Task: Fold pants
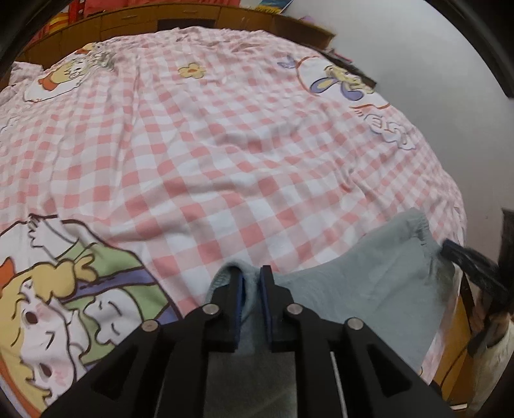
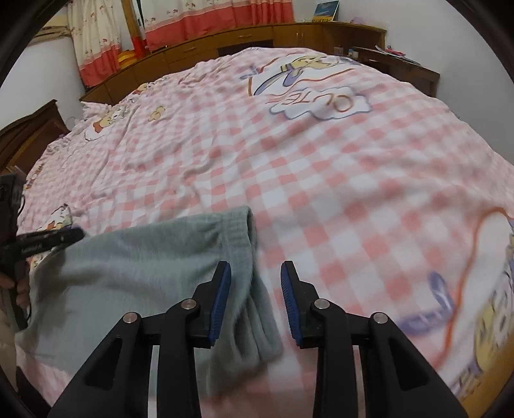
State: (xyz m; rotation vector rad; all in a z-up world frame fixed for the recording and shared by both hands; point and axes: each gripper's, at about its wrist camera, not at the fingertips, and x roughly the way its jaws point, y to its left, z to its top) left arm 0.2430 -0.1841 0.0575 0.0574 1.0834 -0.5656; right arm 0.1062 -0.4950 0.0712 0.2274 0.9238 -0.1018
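Grey-green fleece pants (image 1: 363, 289) lie at the near edge of a bed with a pink checked sheet (image 1: 225, 154). My left gripper (image 1: 250, 276) is shut on a corner of the pants, with cloth pinched between its blue pads. In the right wrist view the pants (image 2: 144, 273) lie low and left, their elastic waistband (image 2: 237, 225) at the far end. My right gripper (image 2: 255, 273) is open just over the pants' right edge, nothing between its fingers. The left gripper (image 2: 69, 236) shows at the pants' left corner there. The right gripper's fingers (image 1: 469, 260) show at the pants' right edge in the left wrist view.
The sheet carries cartoon prints, one near my left gripper (image 1: 64, 305). Wooden cabinets (image 2: 257, 38) and red-and-cream curtains (image 2: 199, 19) stand behind the bed. A dark wooden side table (image 2: 401, 67) is at the far right, and the bed's edge drops off close below the pants.
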